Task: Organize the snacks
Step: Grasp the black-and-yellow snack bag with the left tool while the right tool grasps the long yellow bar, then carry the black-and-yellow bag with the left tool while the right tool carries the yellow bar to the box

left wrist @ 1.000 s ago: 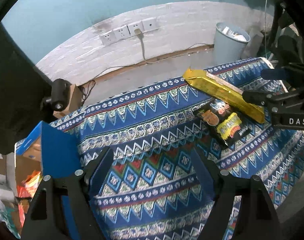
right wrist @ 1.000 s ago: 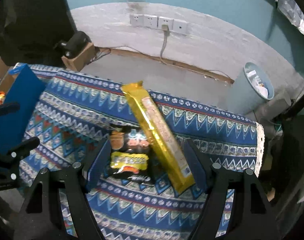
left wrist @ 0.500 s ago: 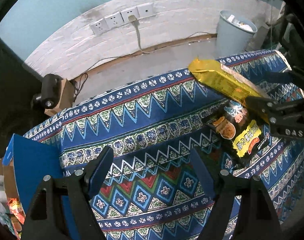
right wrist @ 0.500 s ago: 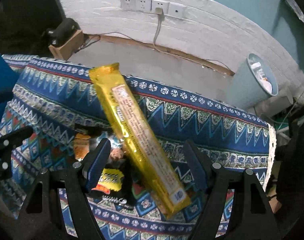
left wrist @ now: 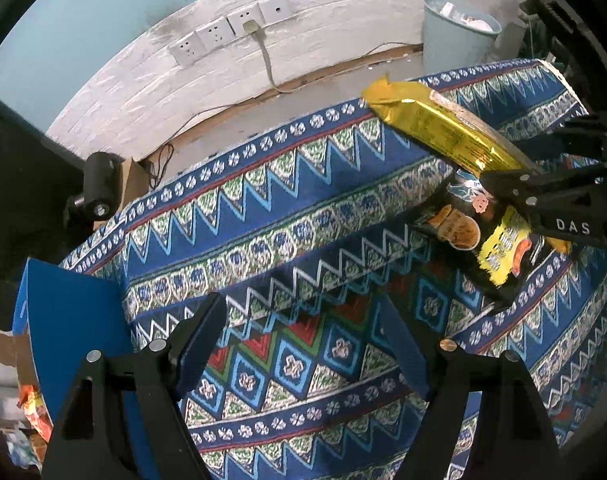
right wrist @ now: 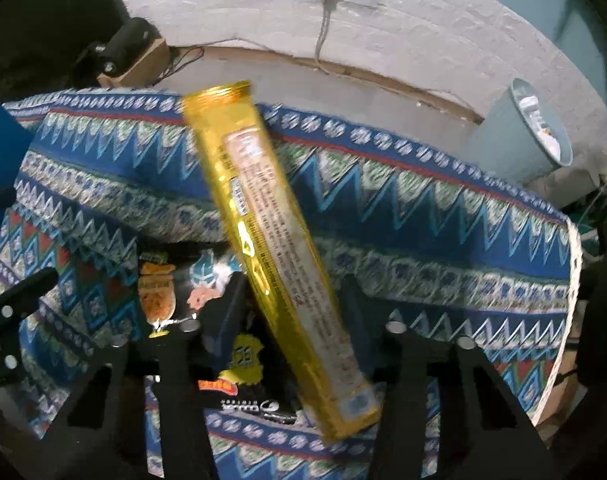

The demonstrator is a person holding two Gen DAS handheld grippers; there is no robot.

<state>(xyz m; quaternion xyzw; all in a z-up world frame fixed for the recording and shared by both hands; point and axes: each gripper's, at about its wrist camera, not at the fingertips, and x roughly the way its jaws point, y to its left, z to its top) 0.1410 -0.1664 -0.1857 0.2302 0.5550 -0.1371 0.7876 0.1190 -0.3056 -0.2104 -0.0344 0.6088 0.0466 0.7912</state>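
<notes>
Where the patterned cloth (left wrist: 287, 216) covers the tabletop, a long gold snack packet (right wrist: 271, 232) lies slantwise with its lower half over a black snack bag (left wrist: 475, 236), and a blue carton (left wrist: 75, 332) stands at the cloth's left edge. The right tongs (right wrist: 291, 300) have just been closing and now pinch the gold packet about midway along it. Nearer the middle of the cloth the left tongs (left wrist: 303, 328) stand wide apart above the bare pattern, holding nothing.
</notes>
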